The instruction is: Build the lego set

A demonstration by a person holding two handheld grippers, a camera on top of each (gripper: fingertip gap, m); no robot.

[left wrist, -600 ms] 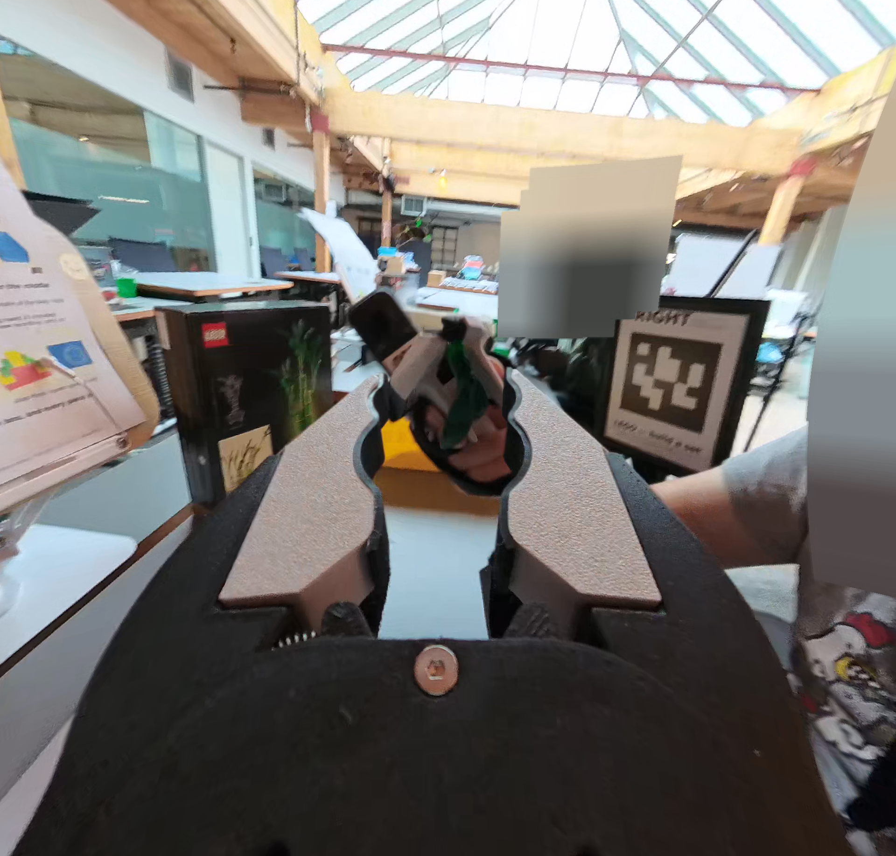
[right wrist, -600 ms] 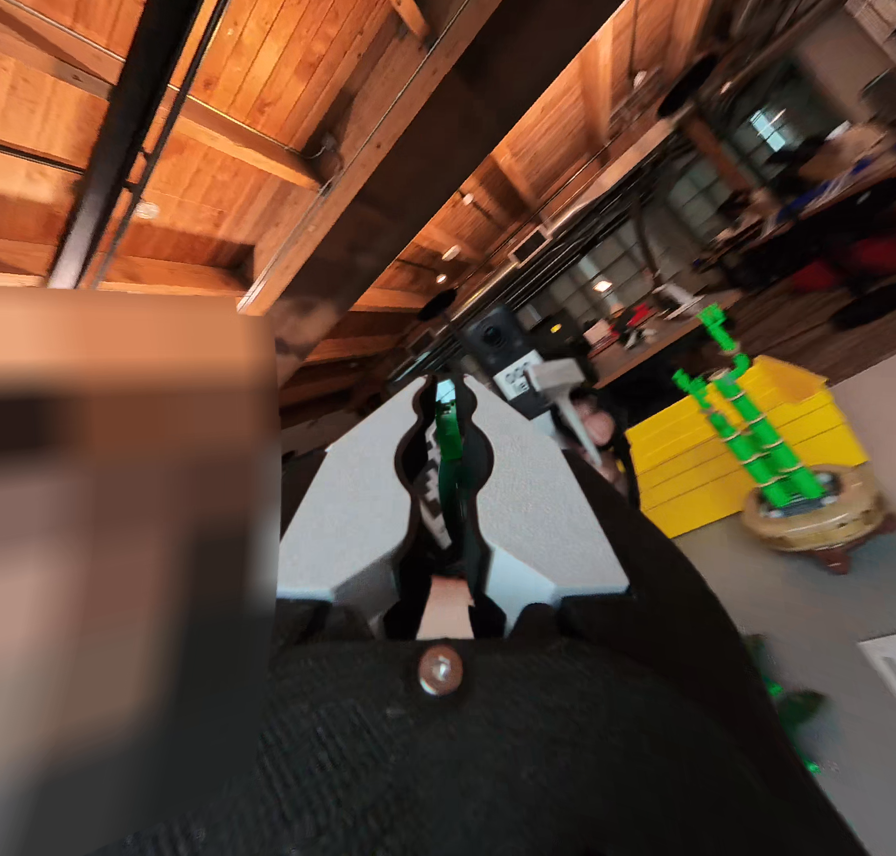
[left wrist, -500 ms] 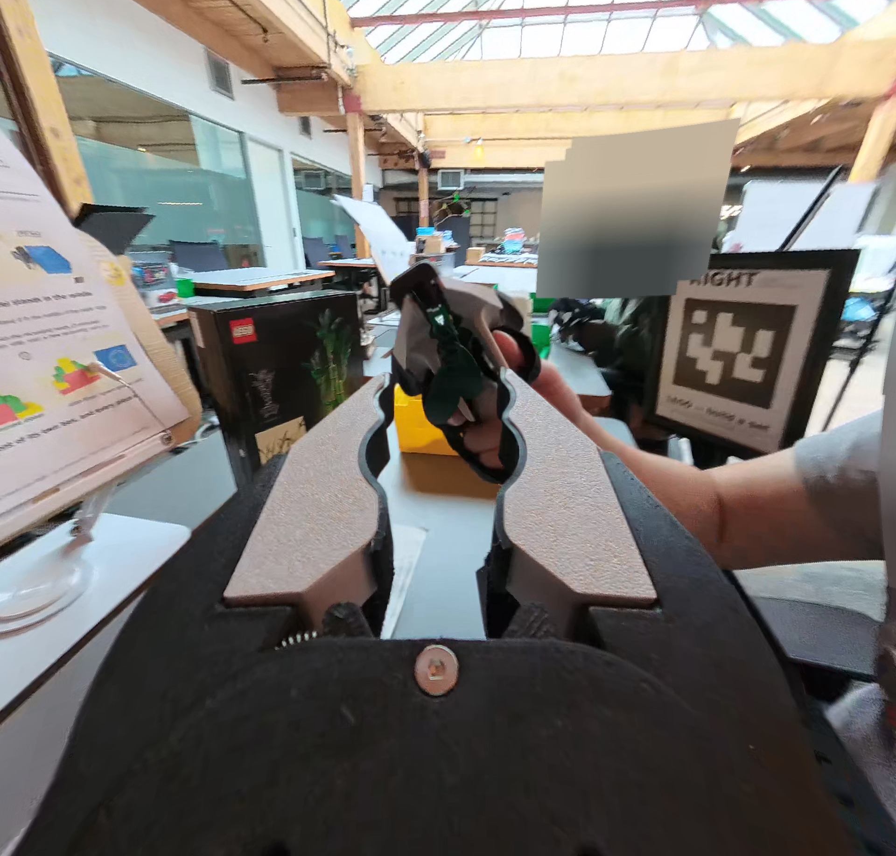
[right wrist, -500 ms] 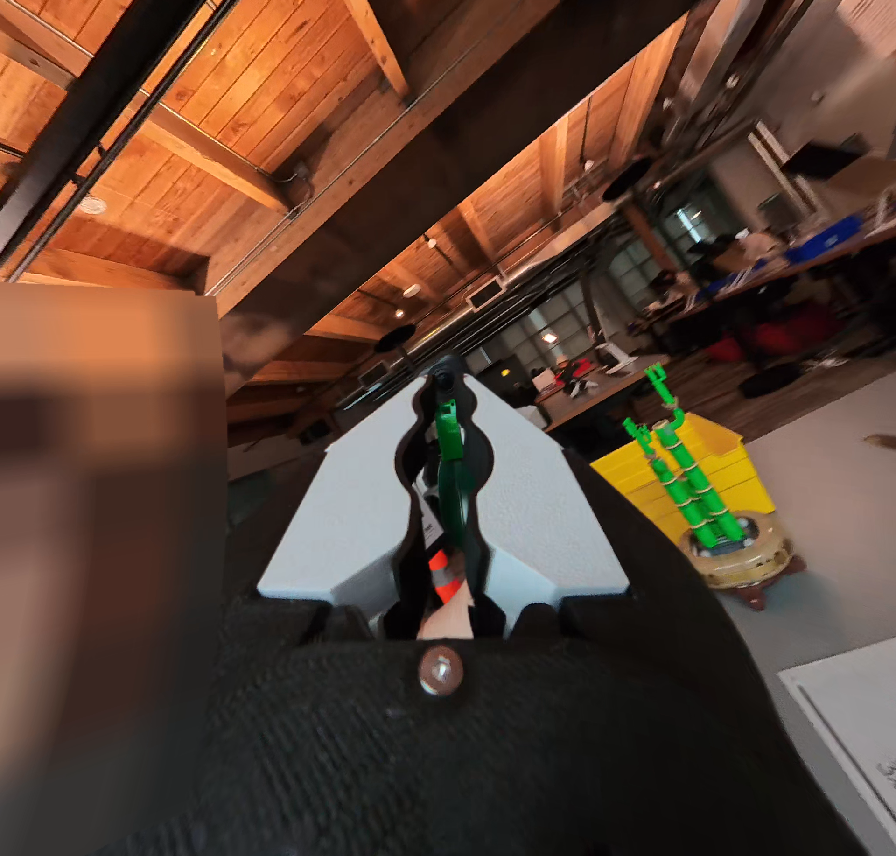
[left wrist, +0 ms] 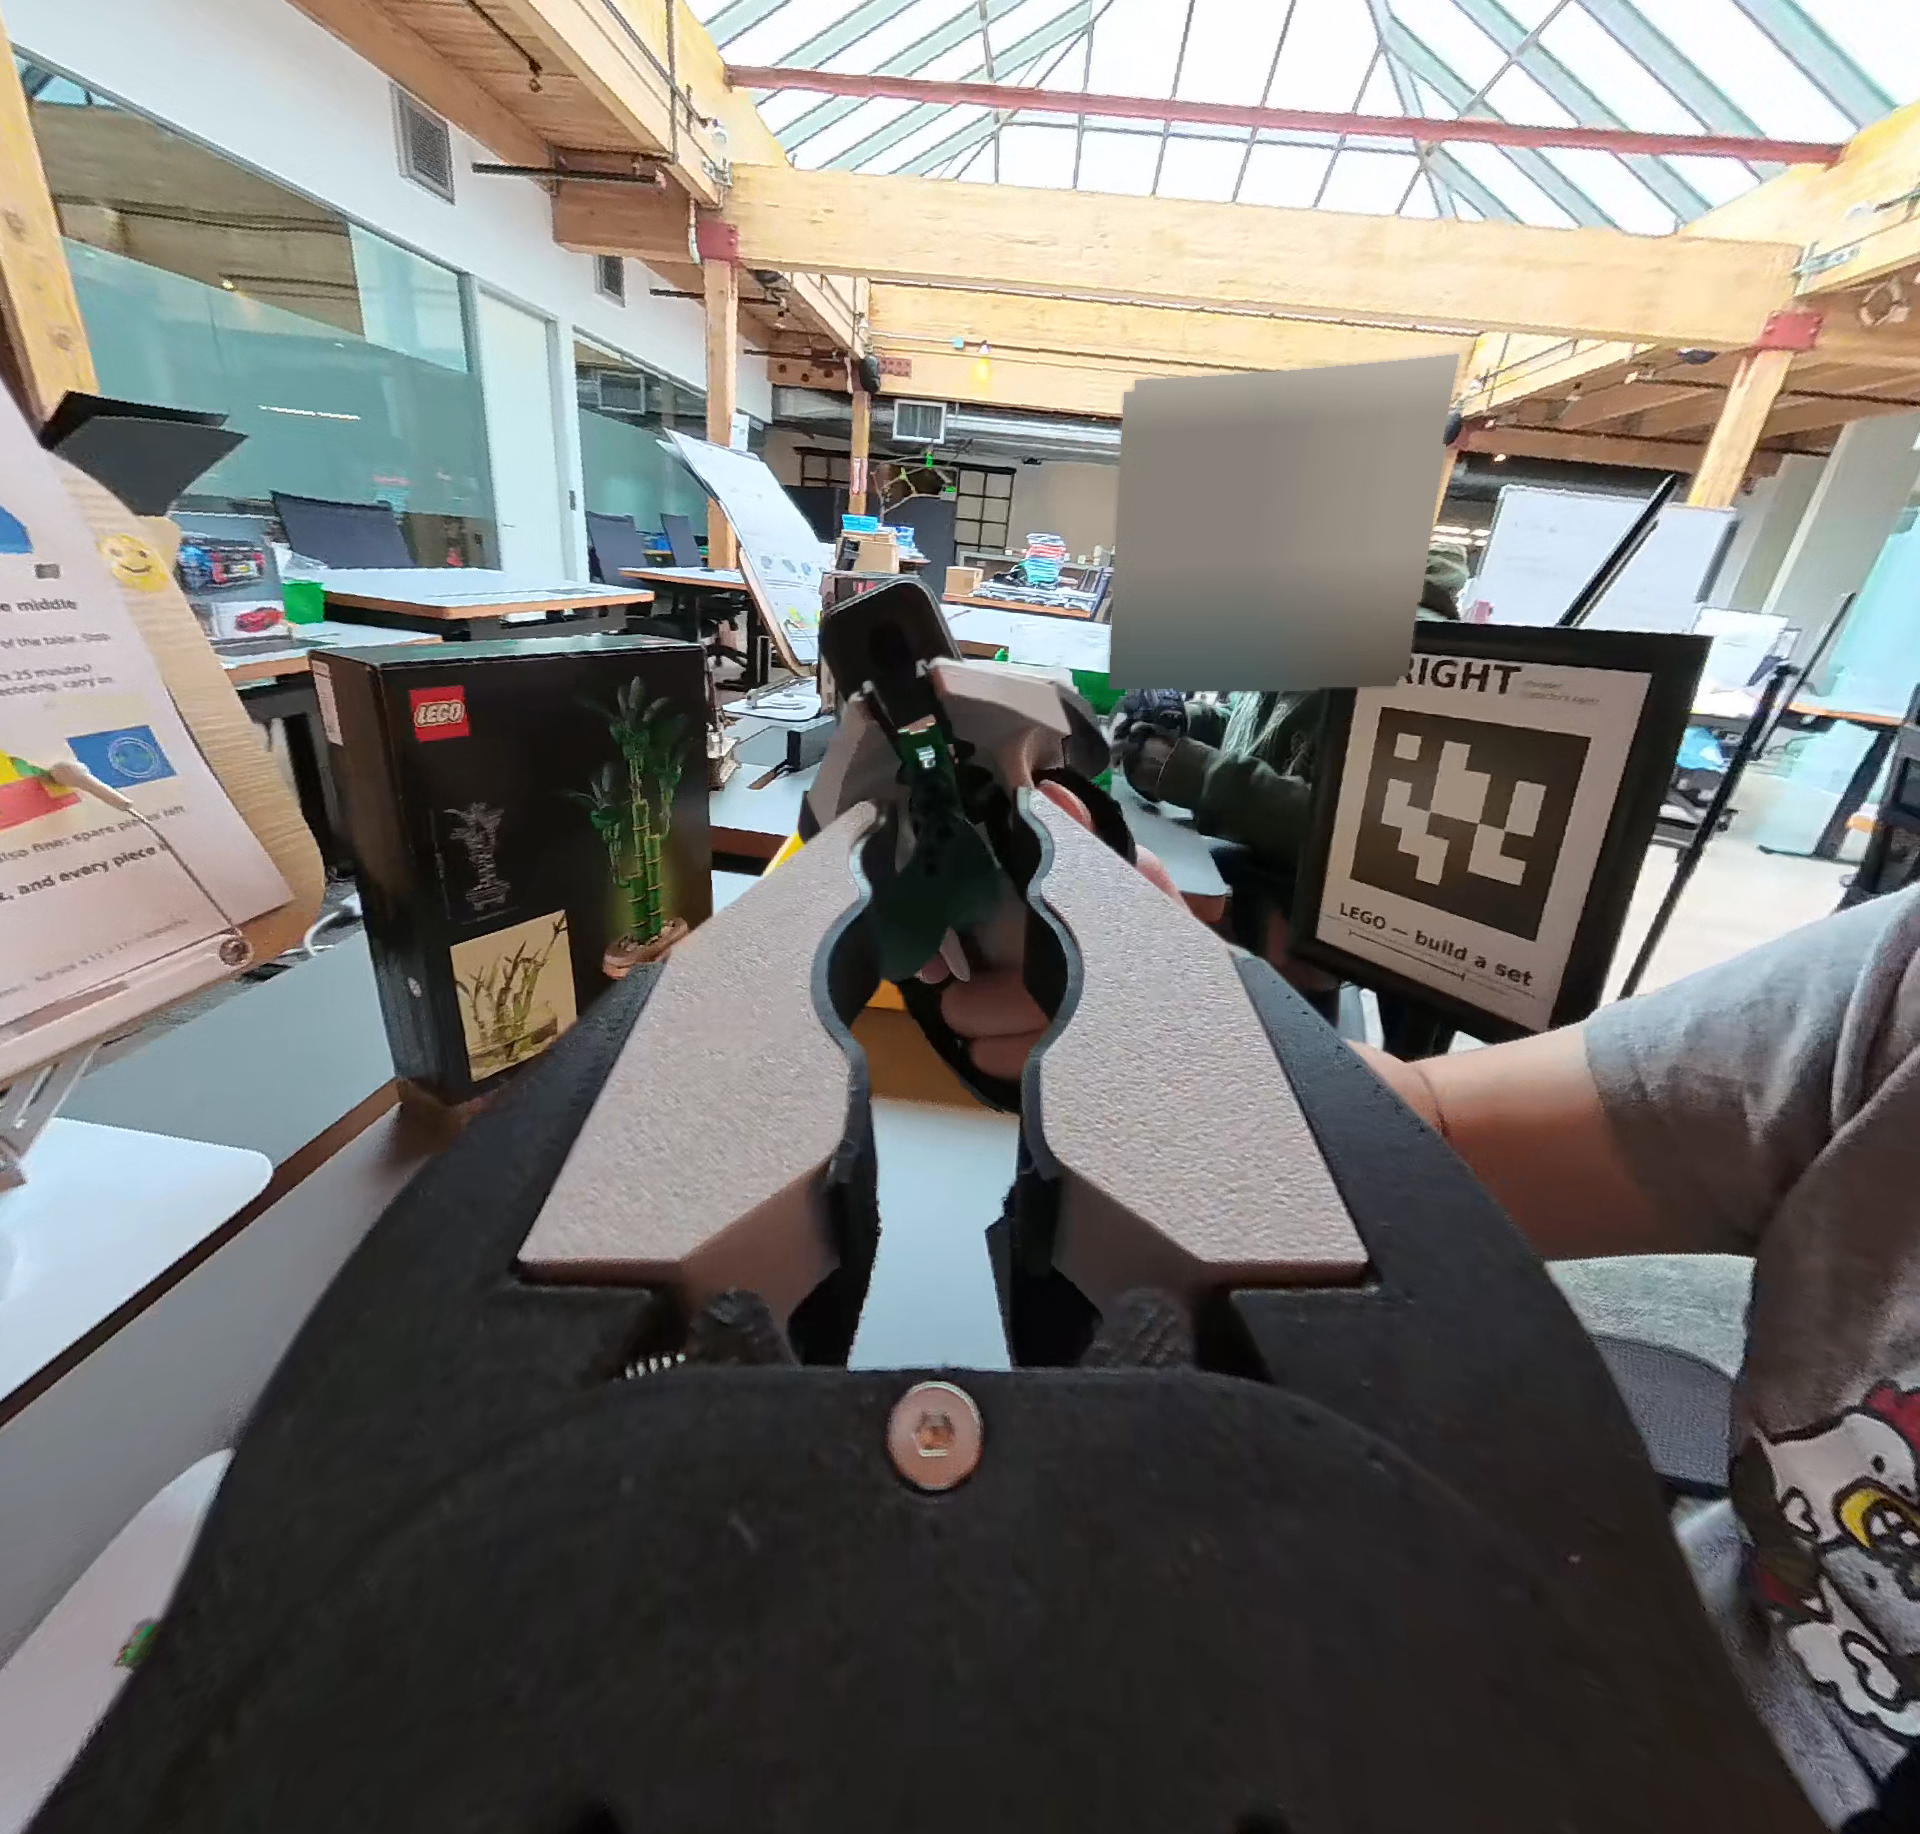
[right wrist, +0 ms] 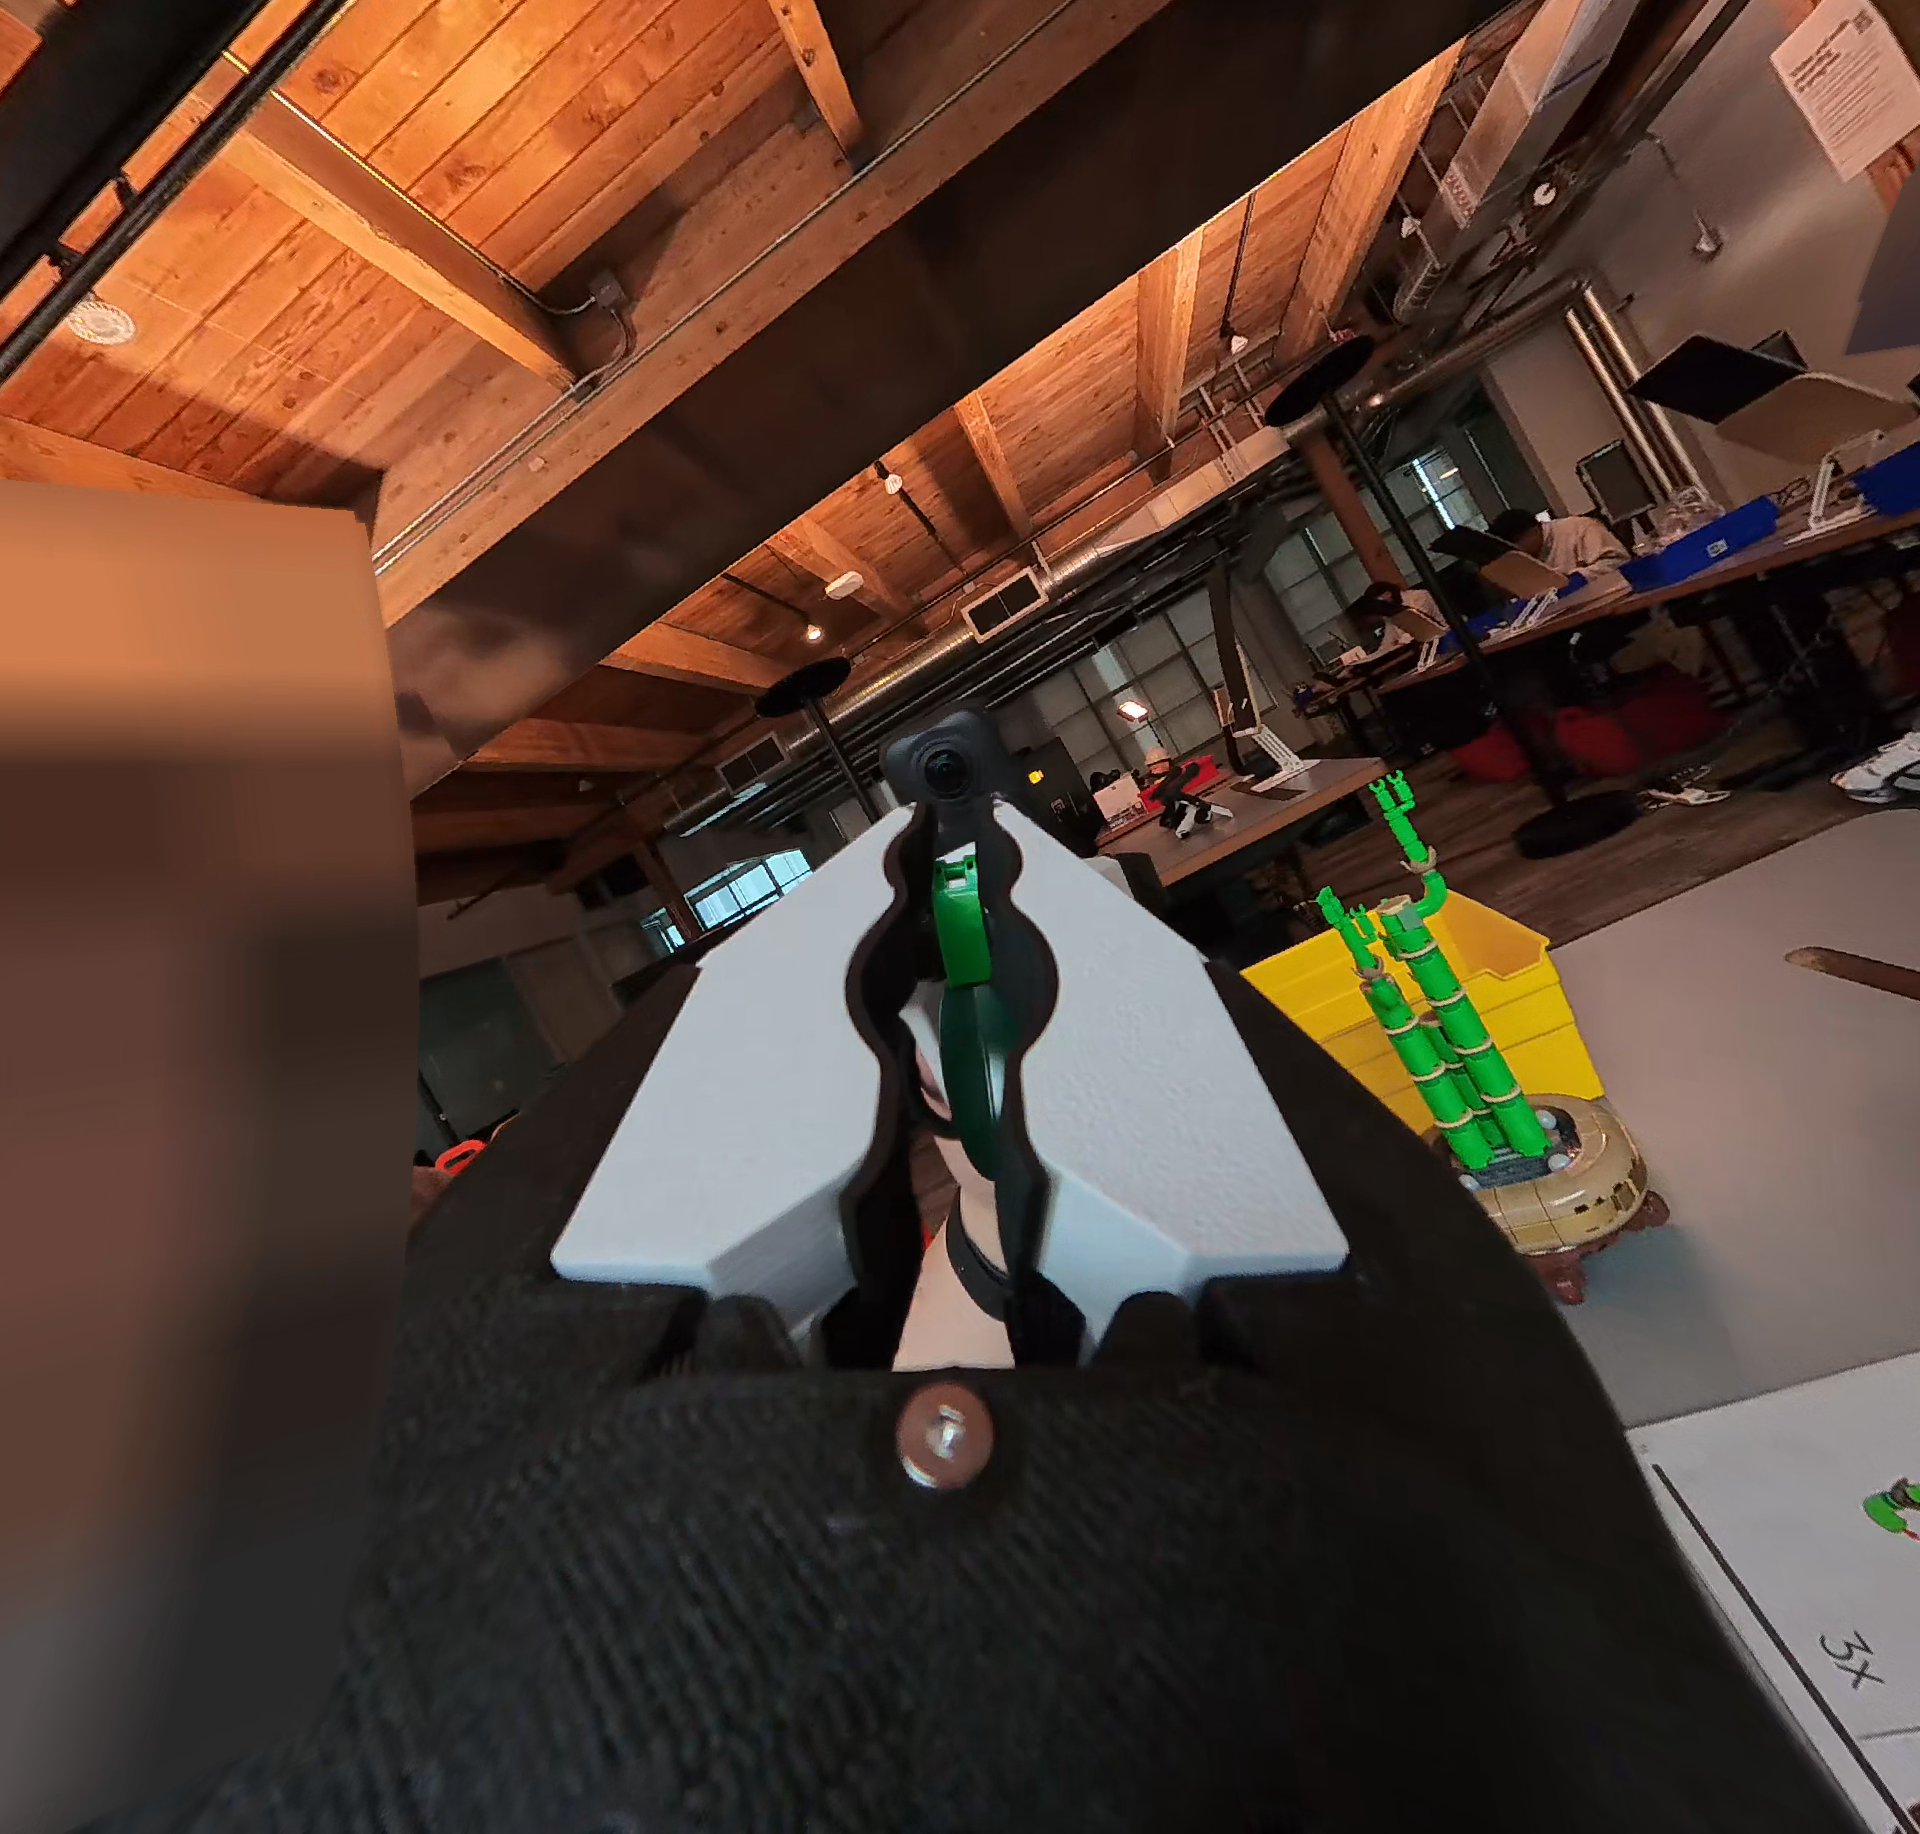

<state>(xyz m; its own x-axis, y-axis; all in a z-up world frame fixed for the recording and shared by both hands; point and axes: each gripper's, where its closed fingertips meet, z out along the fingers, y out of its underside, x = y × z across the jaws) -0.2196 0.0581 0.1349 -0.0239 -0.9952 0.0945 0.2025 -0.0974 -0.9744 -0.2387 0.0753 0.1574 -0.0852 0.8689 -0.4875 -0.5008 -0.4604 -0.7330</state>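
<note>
My right gripper [right wrist: 951, 839], with white fingers, is shut on a green leaf piece [right wrist: 971, 1015], bright green at the tip and dark green below. My left gripper [left wrist: 940, 813], with tan fingers, is open and faces it. In the left wrist view the right gripper [left wrist: 925, 735] holds the dark leaf [left wrist: 935, 891] in the gap between my left fingers; I cannot tell whether they touch. The green bamboo model [right wrist: 1455, 1036] stands on its tan round base [right wrist: 1558, 1192] on the grey table, to the right of the right gripper.
A yellow bin [right wrist: 1496, 963] stands behind the model. A printed instruction sheet [right wrist: 1818, 1576] lies at the lower right. The black set box [left wrist: 520, 849], a framed marker sign [left wrist: 1475, 828] and a propped sheet [left wrist: 94, 797] stand around. A person's arm [left wrist: 1507, 1140] reaches in from the right. Left and right tips are no more than a few centimetres apart. Left tips and right tips are each some 35 cm from the green bamboo model [right wrist: 1455, 1036].
Both grippers have tilted and shifted while facing each other. The right one keeps its hold on the leaf, which sits deeper between my left fingers. The bamboo model looks nearer in the right view.
</note>
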